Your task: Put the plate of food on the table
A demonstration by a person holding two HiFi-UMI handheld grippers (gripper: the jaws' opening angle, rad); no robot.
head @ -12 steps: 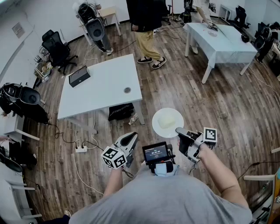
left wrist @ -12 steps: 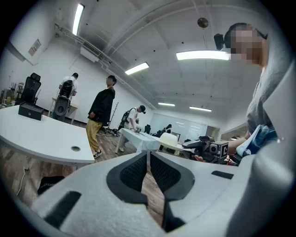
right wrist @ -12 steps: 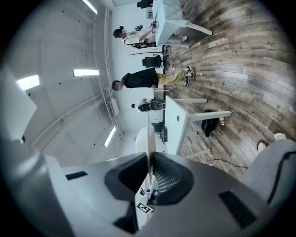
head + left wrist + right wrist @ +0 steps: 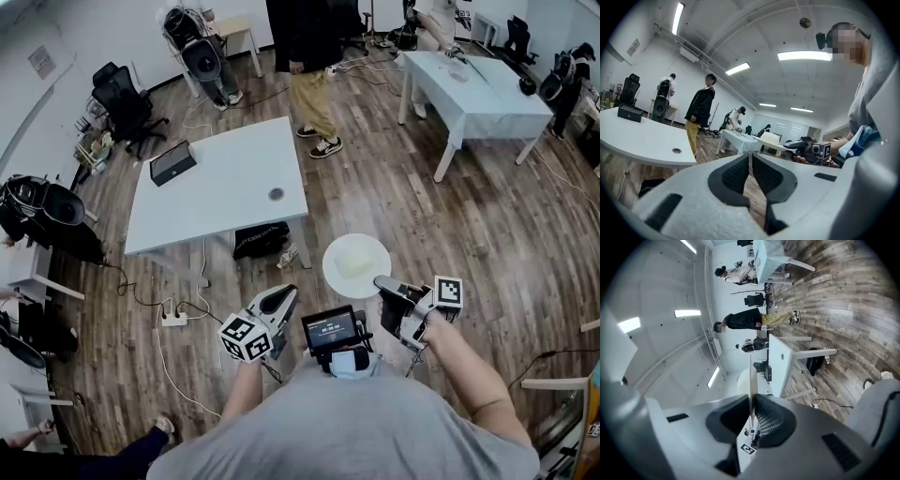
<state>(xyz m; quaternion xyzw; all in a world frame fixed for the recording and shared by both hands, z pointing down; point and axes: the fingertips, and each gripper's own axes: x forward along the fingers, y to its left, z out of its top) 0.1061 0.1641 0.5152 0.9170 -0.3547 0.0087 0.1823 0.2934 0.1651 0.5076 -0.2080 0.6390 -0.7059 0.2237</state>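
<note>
A round white plate (image 4: 370, 272) with a pale mound of food (image 4: 349, 262) hangs level above the wooden floor, right of the white table (image 4: 220, 202). My right gripper (image 4: 384, 284) is shut on the plate's near rim. In the right gripper view the plate (image 4: 751, 376) runs edge-on between the pads, with my right gripper (image 4: 751, 401) clamped on it. My left gripper (image 4: 278, 300) is held low to the left, away from the plate. Its pads meet in the left gripper view, so my left gripper (image 4: 750, 165) is shut on nothing. That view also catches the plate (image 4: 774, 146).
A black box (image 4: 172, 162) sits on the table's far left corner, a round grommet (image 4: 276, 194) near its right edge. A black bag (image 4: 261, 239) lies under it. A person (image 4: 314, 84) stands beyond. A second table (image 4: 487, 103), chairs (image 4: 122, 103) and a floor power strip (image 4: 173, 319) surround.
The plate and my right gripper have edged slightly left, toward the table. The standing person has shifted a little. A foot has come into view at the bottom left.
</note>
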